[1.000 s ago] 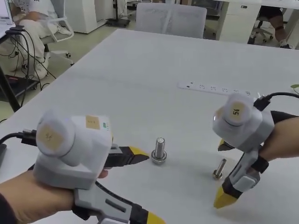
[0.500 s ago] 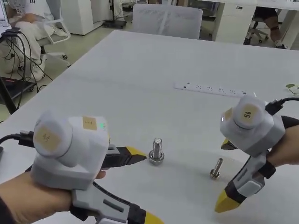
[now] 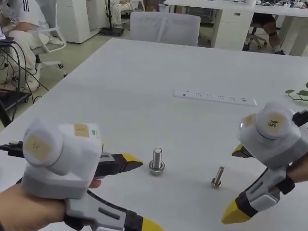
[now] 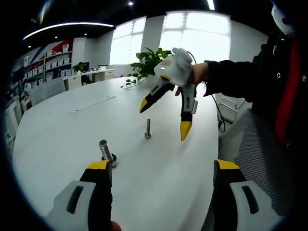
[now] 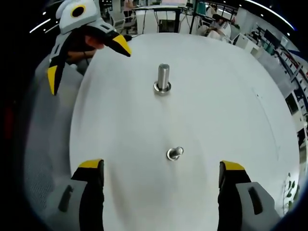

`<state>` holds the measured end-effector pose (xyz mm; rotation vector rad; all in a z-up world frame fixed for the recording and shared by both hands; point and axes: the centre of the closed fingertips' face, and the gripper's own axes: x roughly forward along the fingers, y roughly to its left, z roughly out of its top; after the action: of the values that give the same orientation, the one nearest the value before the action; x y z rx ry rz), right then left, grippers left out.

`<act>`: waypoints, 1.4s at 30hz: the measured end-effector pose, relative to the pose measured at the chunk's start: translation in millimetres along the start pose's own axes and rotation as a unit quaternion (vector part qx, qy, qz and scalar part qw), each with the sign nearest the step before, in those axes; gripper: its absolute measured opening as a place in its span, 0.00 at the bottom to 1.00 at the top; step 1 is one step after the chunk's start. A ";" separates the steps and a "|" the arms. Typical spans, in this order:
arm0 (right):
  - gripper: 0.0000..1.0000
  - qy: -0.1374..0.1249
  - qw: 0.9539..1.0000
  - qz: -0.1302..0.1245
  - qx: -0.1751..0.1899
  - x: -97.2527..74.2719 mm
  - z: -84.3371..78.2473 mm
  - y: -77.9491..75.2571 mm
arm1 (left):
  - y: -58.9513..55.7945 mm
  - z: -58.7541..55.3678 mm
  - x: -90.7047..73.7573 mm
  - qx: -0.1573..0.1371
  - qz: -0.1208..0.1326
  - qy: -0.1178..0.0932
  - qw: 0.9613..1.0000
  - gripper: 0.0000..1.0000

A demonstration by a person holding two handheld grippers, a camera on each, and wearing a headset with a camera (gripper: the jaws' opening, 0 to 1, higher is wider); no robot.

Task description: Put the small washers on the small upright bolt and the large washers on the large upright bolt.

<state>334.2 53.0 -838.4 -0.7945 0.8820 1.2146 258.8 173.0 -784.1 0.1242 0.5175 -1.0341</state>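
Large upright bolt (image 3: 156, 160) stands thread-up on the white table (image 3: 144, 82), just off one jaw tip of the left gripper (image 3: 142, 192), close to it but apart. That gripper is spread wide and carries nothing. From the left gripper view the big bolt (image 4: 106, 151) sits right ahead of one jaw of the left gripper (image 4: 162, 166), with a wider ring at its foot; head or washer, I cannot tell. Further ahead, roughly in line with the gap, stands the small upright bolt (image 4: 148, 129), and above it hangs the right gripper (image 4: 163, 120), jaws splayed apart, yellow tips pointing down on either side of it and clear of it. Over to the right gripper view: the right gripper (image 5: 161, 166) is fully released and empty, the small bolt (image 5: 174, 153) stands just ahead between its jaws, touching neither, and the large one (image 5: 163, 79) is well beyond it, nearly in line. Past that, off to one side, comes the left gripper (image 5: 86, 62). In the head view the small bolt (image 3: 217, 176) is just beside the right gripper (image 3: 234, 183), and a power strip (image 3: 214, 97) lies far beyond both.
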 end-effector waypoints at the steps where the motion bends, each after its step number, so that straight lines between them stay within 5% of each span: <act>1: 1.00 -0.003 1.000 -0.001 0.002 -1.4 0.7 0.9 | 0.5 0.1 -0.6 -0.001 0.001 -0.001 1.000 0.87; 22: 1.00 -0.102 0.992 -0.047 0.055 -28.4 7.7 31.8 | 3.1 1.2 -21.2 -0.010 0.031 -0.018 0.999 0.88; 42: 1.00 -0.174 0.974 -0.078 0.120 -38.3 -4.1 59.2 | 6.6 -8.6 -29.8 -0.027 0.047 -0.021 0.998 0.89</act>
<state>270.9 43.2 -808.7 -0.4298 0.6480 1.0438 249.3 202.7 -778.6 0.0776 0.4976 -0.9284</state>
